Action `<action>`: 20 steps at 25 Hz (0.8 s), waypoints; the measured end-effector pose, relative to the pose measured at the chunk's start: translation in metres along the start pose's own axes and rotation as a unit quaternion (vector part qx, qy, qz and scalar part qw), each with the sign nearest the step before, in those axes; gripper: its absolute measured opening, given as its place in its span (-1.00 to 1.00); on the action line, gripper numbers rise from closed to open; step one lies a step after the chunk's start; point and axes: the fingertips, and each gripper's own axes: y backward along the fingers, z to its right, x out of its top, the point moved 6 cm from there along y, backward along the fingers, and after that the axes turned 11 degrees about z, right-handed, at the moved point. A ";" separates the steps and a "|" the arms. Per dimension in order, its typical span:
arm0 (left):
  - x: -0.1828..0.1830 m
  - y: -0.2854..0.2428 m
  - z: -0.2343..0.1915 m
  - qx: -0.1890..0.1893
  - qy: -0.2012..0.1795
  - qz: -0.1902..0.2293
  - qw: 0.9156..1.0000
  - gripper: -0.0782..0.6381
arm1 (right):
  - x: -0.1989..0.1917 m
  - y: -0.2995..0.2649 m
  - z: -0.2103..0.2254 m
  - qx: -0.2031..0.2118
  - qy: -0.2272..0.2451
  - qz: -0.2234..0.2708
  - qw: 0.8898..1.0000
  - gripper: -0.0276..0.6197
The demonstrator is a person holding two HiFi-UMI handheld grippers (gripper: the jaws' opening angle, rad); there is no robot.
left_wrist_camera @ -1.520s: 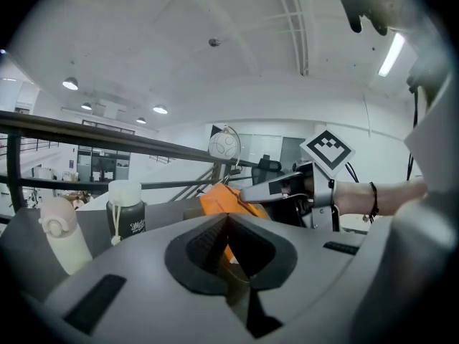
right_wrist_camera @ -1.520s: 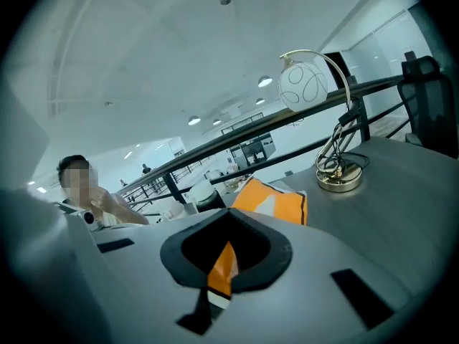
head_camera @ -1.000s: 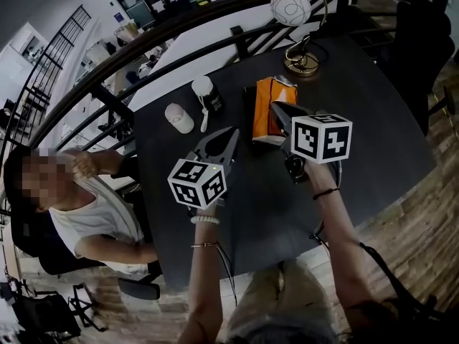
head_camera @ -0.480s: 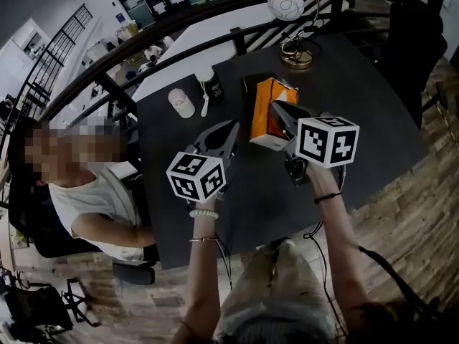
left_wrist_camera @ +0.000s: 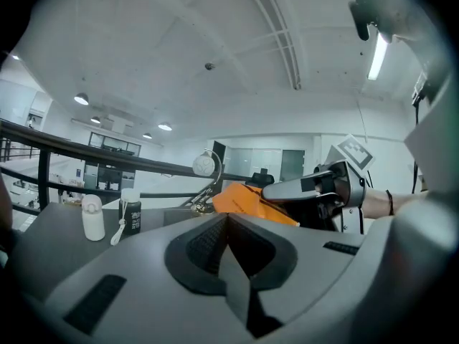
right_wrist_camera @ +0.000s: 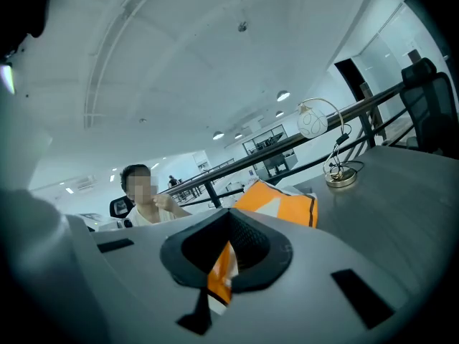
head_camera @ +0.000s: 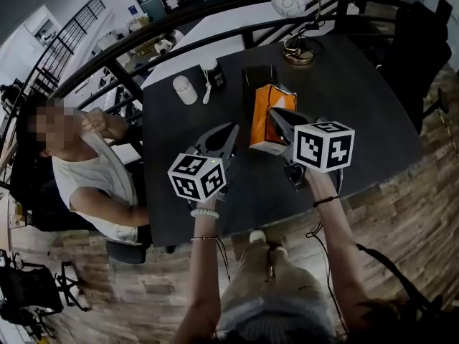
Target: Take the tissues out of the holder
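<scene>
My left hand-held gripper (head_camera: 231, 129) hangs over the tabletop (head_camera: 358, 120) with its jaws pressed together on nothing. Its tips point toward the orange tissue pack (head_camera: 259, 127), near the pack's left side but apart from it. My right hand-held gripper (head_camera: 275, 115) is clamped on the pack's upper edge, and my right gripper view shows orange wrapper pinched between the jaws.

Beyond the tabletop's left edge sits a person (head_camera: 86, 178) in a white top, one hand raised, with a dark railing (head_camera: 107, 70) behind. At the far left of the tabletop a white bottle (head_camera: 185, 89) and a dark bottle (head_camera: 213, 74) with a white cap stand near each other. Right of them lies the dark holder (head_camera: 258, 76), then a lamp (head_camera: 290, 2) with a globe shade at the far edge. A black chair (head_camera: 419, 41) stands off to the right.

In my left gripper view the right hand-held gripper crosses in front of the pack and covers its right part. From above, the same gripper hides the pack's right side. I cannot tell whether the pack's bottom rests on the tabletop.

The pack stands at the holder's near end and overlaps it from above, so I cannot tell whether they touch. The holder's inside is too dark to read. Both bottles are capped.
</scene>
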 end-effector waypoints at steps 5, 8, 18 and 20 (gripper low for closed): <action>-0.006 0.013 0.021 0.004 0.000 -0.003 1.000 -0.76 | -0.011 0.016 -0.002 0.013 -0.012 -0.010 1.000 -0.88; -0.012 0.020 0.029 0.009 0.001 -0.010 1.000 -0.76 | -0.021 0.021 -0.001 0.017 -0.015 -0.019 1.000 -0.88; -0.053 0.042 0.035 0.012 0.026 -0.053 0.998 -0.76 | -0.070 0.028 0.006 0.001 -0.034 -0.061 0.998 -0.88; -0.062 0.046 0.036 0.012 0.030 -0.062 0.998 -0.76 | -0.080 0.028 0.008 -0.004 -0.036 -0.071 0.997 -0.88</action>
